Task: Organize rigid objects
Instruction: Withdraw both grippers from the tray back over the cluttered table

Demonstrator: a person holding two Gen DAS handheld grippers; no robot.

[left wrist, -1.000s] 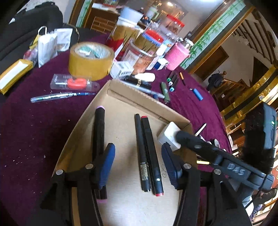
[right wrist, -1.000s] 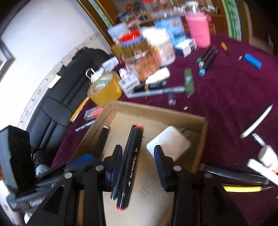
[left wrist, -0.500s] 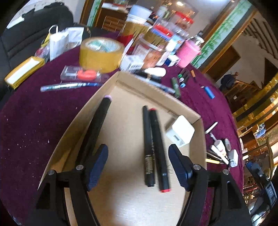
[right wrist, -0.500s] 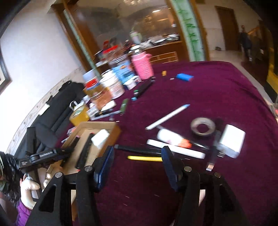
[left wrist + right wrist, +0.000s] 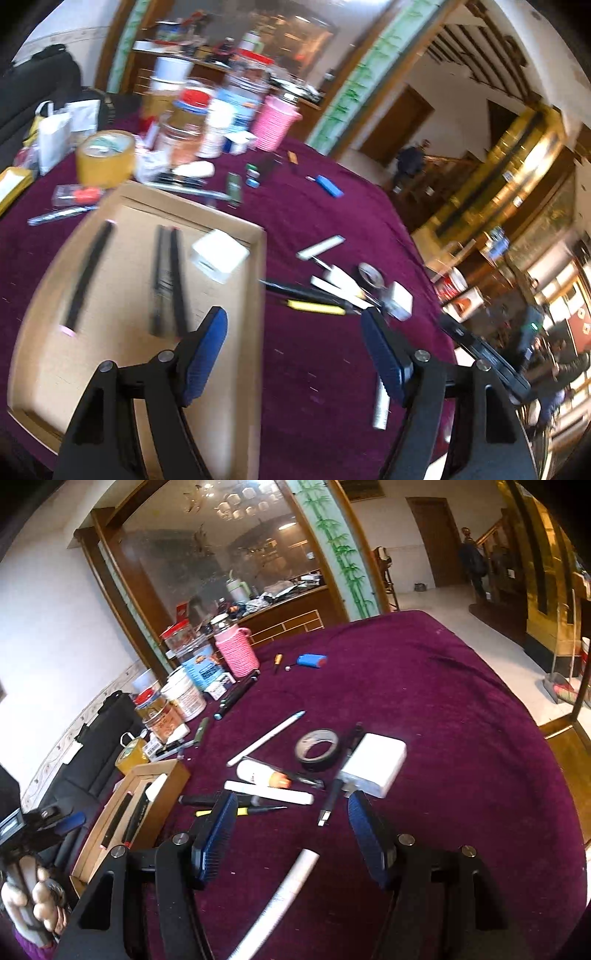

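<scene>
A shallow cardboard box (image 5: 255, 295) lies on the purple table and holds three black markers (image 5: 166, 280) and a white charger cube (image 5: 218, 254); it also shows at the left of the right wrist view (image 5: 166, 779). My left gripper (image 5: 295, 354) is open and empty over the box's right edge. My right gripper (image 5: 291, 834) is open and empty above the cloth. Ahead of it lie a white power bank (image 5: 376, 764), a black tape ring (image 5: 317, 746), a white pen (image 5: 266, 738), a white tube (image 5: 262, 771), a yellow pen (image 5: 221, 812) and a white stick (image 5: 280, 897).
Jars, a pink cup (image 5: 236, 653), a yellow tape roll (image 5: 105, 158), a blue lighter (image 5: 312, 661) and more pens (image 5: 236, 694) crowd the far left of the table. A black chair (image 5: 92, 746) stands to the left. The table edge (image 5: 554, 812) runs along the right.
My left gripper has swung right, from over the box's middle to its right edge. My right gripper has pulled back from the box and now faces the loose items on the cloth.
</scene>
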